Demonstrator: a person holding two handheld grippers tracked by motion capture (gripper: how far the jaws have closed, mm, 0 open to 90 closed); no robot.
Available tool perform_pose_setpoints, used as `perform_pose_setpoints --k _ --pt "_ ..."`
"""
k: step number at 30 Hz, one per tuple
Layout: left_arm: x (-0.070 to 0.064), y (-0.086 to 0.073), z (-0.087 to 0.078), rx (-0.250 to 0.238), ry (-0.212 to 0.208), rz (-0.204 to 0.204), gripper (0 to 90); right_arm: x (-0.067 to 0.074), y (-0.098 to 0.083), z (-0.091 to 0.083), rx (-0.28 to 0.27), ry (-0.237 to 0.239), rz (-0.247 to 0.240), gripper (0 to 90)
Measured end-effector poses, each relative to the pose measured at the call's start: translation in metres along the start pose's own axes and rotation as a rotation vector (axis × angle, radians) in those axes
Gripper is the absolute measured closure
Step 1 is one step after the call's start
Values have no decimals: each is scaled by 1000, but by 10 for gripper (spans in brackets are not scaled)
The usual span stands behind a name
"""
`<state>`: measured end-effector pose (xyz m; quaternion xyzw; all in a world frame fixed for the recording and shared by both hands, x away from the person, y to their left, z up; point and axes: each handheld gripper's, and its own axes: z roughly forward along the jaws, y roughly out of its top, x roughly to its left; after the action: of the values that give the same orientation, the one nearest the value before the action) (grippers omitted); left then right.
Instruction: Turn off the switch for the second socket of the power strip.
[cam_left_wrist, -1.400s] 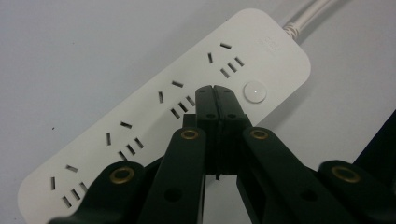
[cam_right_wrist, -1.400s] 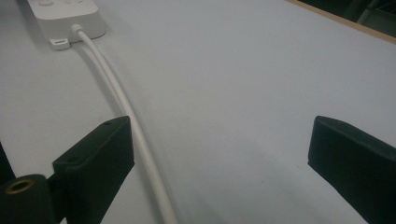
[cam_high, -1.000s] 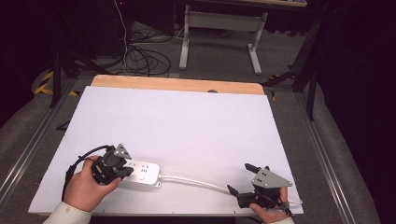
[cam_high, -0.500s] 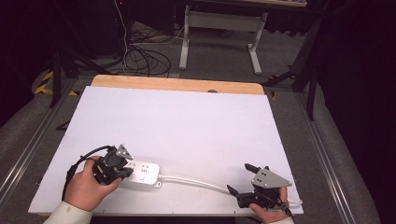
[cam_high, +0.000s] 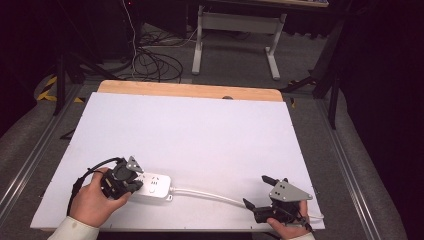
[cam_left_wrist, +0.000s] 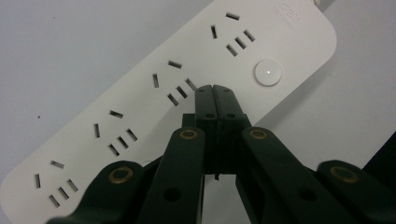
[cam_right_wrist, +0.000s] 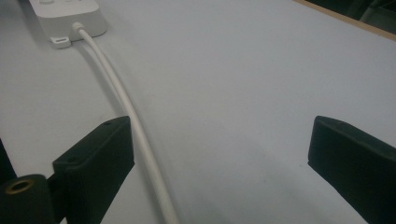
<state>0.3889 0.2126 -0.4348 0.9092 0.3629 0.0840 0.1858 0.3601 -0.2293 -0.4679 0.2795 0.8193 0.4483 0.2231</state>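
A white power strip (cam_high: 154, 186) lies flat on the white board near its front left. My left gripper (cam_high: 134, 183) is held over the strip's left end by a hand. In the left gripper view its jaws are shut together with nothing between them, and the left gripper's tips (cam_left_wrist: 214, 89) sit just above the power strip (cam_left_wrist: 140, 88), beside its round button (cam_left_wrist: 268, 73). The strip's white cable (cam_high: 210, 194) runs right towards my right gripper (cam_high: 255, 190) at the front right. The right gripper (cam_right_wrist: 224, 154) stands wide open, with the cable (cam_right_wrist: 126, 107) passing close by its left jaw, untouched.
The white board (cam_high: 200, 130) covers a wooden table whose far edge (cam_high: 190, 90) shows. Metal rails (cam_high: 345, 160) flank both sides. Beyond the table are floor cables (cam_high: 155, 60) and a white desk frame (cam_high: 240, 25).
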Motion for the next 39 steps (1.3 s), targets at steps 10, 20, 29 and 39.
perform_pose_setpoints --k 10,20,29,39 --pt "-1 -1 0 -5 14 4 900 0 0 0 3 0 -1 79" --pt "-5 -1 1 -10 41 -5 900 1 0 1 3 1 -6 80" --pt "-7 -2 2 -15 28 1 900 2 0 1 5 0 -3 80" --pt "-4 -8 -11 -145 7 -27 831 1 0 0 1 0 -1 80"
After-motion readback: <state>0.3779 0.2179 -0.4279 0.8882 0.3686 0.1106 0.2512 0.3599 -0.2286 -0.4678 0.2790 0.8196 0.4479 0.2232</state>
